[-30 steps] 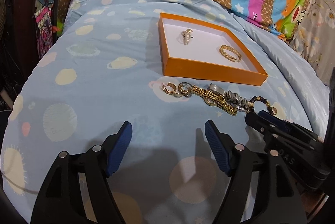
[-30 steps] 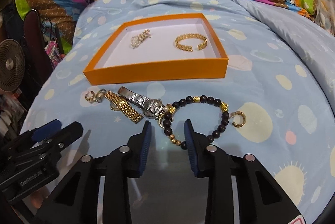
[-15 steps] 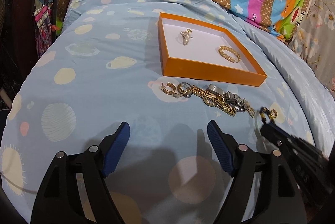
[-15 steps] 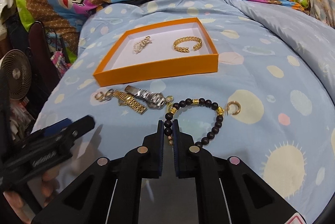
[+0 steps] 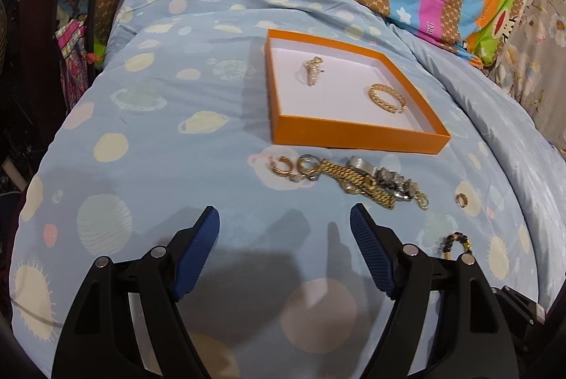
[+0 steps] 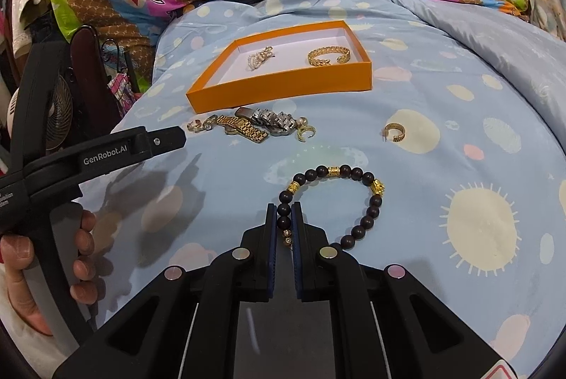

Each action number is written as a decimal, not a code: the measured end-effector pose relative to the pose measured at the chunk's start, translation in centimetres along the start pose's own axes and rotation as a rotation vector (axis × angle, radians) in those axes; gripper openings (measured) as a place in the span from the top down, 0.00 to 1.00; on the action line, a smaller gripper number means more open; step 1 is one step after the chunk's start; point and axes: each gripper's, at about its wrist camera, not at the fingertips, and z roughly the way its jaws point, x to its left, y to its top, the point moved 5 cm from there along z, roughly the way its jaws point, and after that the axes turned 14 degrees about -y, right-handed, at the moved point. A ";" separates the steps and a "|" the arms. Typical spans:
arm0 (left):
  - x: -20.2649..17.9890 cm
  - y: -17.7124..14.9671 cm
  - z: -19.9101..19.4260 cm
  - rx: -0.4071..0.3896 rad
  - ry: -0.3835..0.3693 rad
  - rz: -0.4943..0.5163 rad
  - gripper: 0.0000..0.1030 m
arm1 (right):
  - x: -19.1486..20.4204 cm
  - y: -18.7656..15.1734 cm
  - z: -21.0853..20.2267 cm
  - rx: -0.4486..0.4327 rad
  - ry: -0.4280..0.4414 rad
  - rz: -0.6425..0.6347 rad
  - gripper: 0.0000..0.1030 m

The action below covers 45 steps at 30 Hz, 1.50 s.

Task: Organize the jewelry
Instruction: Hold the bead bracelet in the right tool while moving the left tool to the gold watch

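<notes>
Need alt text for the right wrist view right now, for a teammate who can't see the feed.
The right gripper is shut on a dark beaded bracelet with gold charms, over a light blue bedspread. Beyond lie a gold hoop earring, tangled watches and an orange tray holding a gold bangle. The left gripper enters from the left.

Bare quilt (image 5: 148,138) left of orange tray (image 5: 353,135)

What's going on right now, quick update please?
Right claw shut on bead bracelet, lifted off the quilt. Left claw open, idle. Orange box ahead; path clear.
</notes>
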 end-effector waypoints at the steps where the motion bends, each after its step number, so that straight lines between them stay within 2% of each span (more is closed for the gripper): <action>1: -0.7 0.1 0.3 0.006 -0.005 0.014 0.28 | 0.0 0.0 0.1 0.004 0.001 0.002 0.93; 8: -3.3 0.7 3.6 0.071 -0.018 0.025 0.29 | -0.4 0.0 0.3 0.009 0.003 0.023 0.93; 13: -3.5 1.3 5.4 0.086 0.049 0.025 0.29 | -0.4 0.1 0.5 0.014 0.007 0.026 0.93; 17: -3.3 1.3 5.9 0.087 0.118 0.063 0.30 | -0.5 0.0 0.6 0.022 0.014 0.031 0.93; 26: -2.0 0.2 4.3 0.102 0.166 0.119 0.31 | -0.8 0.1 0.5 0.021 0.020 0.056 0.93; 31: -1.8 0.6 3.5 0.098 0.112 0.061 0.32 | -1.1 1.1 0.6 0.018 0.007 0.068 0.93; 36: -2.4 1.7 4.7 0.102 0.088 0.002 0.32 | -1.4 3.3 0.7 0.014 -0.023 0.072 0.93; 43: -2.6 2.2 6.1 0.095 0.165 -0.005 0.33 | -1.6 4.7 1.2 0.025 -0.033 0.083 0.93; 45: -2.7 2.1 6.1 0.096 0.170 0.003 0.40 | -1.7 4.8 1.4 0.032 -0.031 0.088 0.93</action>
